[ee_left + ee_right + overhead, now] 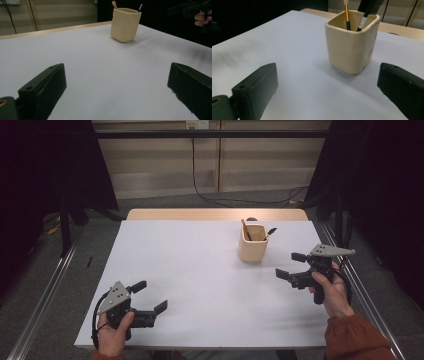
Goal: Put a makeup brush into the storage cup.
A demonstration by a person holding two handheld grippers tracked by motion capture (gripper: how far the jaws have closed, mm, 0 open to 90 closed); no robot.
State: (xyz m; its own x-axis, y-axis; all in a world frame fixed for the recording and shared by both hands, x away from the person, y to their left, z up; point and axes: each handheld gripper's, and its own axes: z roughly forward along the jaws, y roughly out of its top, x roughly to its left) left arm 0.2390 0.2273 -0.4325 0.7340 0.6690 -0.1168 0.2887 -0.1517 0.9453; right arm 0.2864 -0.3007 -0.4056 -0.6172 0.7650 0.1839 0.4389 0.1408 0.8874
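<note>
Both the left gripper [149,296] and right gripper [291,265] had wide-open, empty jaws. The cup [252,243] holding two brushes [347,15] stood near the right one.

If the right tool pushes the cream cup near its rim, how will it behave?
The cup looks like thick glazed ceramic, so probably stiff, rather heavy and a little slippery. It is taller than wide, so a push near the rim may tip it. The two brushes lean loosely inside and would likely shift.
</note>
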